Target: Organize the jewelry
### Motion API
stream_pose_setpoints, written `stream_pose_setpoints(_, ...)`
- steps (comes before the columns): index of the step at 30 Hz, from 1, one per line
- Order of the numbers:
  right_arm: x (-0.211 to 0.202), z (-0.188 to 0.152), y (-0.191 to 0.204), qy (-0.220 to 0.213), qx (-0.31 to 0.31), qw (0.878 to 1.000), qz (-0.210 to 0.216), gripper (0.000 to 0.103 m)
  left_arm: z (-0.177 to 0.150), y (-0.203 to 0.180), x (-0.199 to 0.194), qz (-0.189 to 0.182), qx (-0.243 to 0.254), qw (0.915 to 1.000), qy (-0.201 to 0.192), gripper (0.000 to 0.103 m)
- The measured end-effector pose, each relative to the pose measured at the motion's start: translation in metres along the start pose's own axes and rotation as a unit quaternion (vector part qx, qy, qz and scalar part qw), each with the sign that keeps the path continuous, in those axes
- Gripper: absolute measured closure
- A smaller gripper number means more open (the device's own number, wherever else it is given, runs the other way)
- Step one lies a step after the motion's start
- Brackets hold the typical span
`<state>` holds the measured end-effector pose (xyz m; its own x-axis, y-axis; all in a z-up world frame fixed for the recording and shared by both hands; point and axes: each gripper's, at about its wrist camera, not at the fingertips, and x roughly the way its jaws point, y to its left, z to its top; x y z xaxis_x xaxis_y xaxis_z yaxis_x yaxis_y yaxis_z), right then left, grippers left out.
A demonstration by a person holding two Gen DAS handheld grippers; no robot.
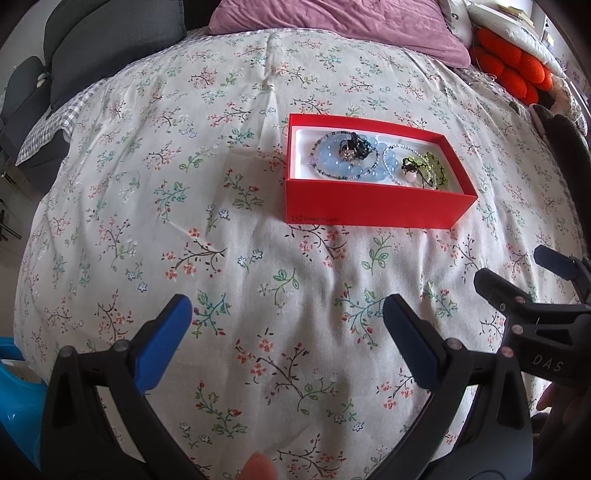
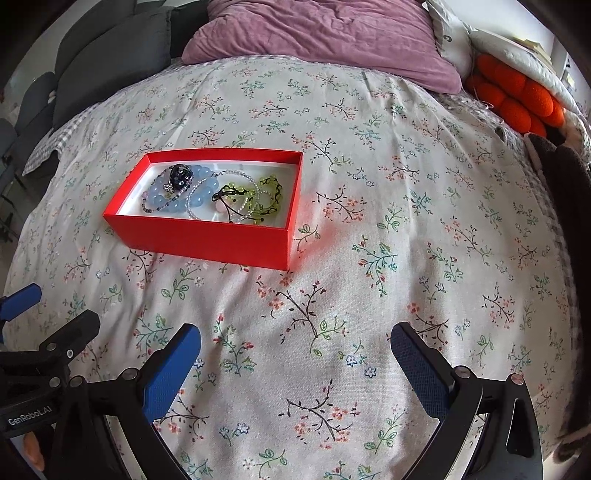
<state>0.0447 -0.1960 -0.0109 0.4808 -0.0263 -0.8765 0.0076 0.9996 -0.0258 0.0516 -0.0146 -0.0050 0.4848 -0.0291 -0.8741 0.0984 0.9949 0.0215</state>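
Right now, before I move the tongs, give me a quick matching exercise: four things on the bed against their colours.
Things:
1. box
2. large round beads
3. small faceted beads
4. pillow

Colours:
A. pale blue
B. mauve
C. red
D. yellow-green

Pairs: 1-C, 2-A, 3-D, 4-B

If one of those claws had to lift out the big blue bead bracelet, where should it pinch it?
Probably from above, since the red box walls block the sides. Pinch across the blue bracelet at its right-hand beads, where the ring lies flat and bare; the dark charm covers its far edge. Both grippers are open and empty.
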Motion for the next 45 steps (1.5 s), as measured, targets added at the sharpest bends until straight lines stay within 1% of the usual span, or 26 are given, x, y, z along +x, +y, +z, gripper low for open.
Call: stream_pose_setpoints(45,0.0038,-0.0021,-0.0009,0.002,0.001,1.0,-0.001,0.0,0.0008,-0.0015,-0.0017,0.0,0.0,1.0,-0.003,0.0)
